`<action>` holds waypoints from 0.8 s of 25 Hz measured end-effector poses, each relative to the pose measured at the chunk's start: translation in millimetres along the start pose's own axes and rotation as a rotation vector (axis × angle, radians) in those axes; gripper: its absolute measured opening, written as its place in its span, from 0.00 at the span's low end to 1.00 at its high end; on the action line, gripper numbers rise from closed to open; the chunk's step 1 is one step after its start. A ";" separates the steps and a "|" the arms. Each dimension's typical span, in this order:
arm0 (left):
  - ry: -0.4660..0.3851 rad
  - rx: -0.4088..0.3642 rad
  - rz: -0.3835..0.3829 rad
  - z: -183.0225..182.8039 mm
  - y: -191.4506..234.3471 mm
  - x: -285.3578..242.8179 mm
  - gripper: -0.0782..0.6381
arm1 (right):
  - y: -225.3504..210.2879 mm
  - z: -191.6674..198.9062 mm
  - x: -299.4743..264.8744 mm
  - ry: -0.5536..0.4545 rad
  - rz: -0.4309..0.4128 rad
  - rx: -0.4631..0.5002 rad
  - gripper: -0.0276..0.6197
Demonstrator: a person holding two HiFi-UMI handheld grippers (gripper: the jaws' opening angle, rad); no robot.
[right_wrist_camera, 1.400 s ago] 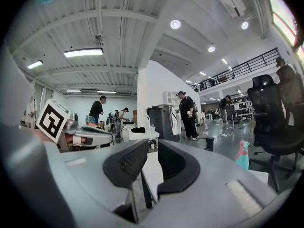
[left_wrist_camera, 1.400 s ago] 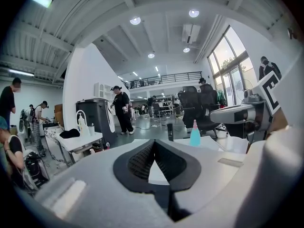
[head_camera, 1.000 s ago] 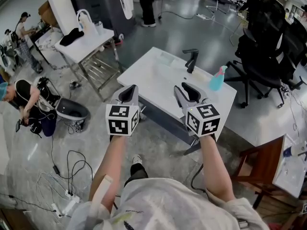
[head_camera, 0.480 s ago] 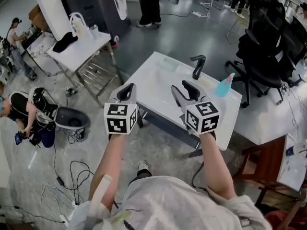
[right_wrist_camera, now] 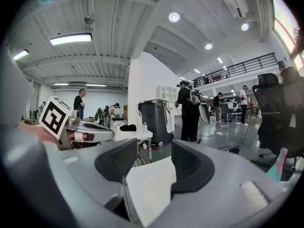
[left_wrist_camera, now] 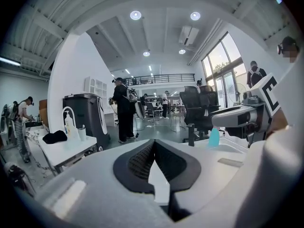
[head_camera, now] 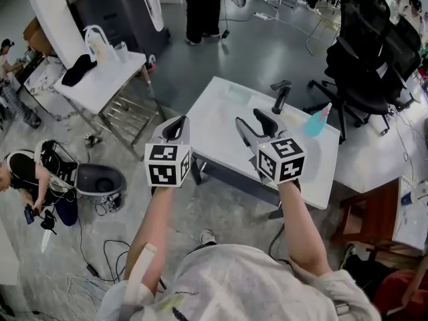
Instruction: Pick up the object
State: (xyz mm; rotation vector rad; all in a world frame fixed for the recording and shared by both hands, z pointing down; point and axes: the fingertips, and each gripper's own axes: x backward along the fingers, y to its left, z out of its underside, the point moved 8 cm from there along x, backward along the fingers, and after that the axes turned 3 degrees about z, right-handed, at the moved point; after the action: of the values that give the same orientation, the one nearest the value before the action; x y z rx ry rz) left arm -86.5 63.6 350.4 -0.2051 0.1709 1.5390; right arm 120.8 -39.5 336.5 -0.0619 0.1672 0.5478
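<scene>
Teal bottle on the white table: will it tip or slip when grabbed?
The teal bottle looks tall and narrow, so a sideways nudge would probably tip it. It looks like smooth plastic, likely light and slippery. Standing near the edge of the white table, it might fall off.

— Grippers?
— Two: left gripper (head_camera: 176,124), right gripper (head_camera: 249,120).
— Bottles?
— Two as well: one teal spray bottle (head_camera: 317,120), one white pump bottle (head_camera: 95,44).
— Cloths?
— Just one black cloth (head_camera: 78,69).
</scene>
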 end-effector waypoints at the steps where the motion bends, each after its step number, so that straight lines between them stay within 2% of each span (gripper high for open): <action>1: 0.000 -0.001 0.009 0.5 5.4 -2.5 0.11 | 2.1 -0.8 -4.8 0.001 0.008 0.001 0.37; 7: -0.003 -0.010 0.058 2.6 31.1 -16.2 0.11 | 10.5 -4.2 -26.4 0.000 0.058 0.006 0.37; 20: 0.007 -0.019 0.135 8.1 49.1 -55.9 0.11 | 0.1 0.5 -54.6 0.010 0.122 -0.003 0.38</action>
State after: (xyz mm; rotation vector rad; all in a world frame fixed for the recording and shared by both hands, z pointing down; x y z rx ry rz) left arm -137.2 12.3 370.4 -0.2176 0.1784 1.6751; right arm 75.0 -67.4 346.5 -0.0582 0.1809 0.6693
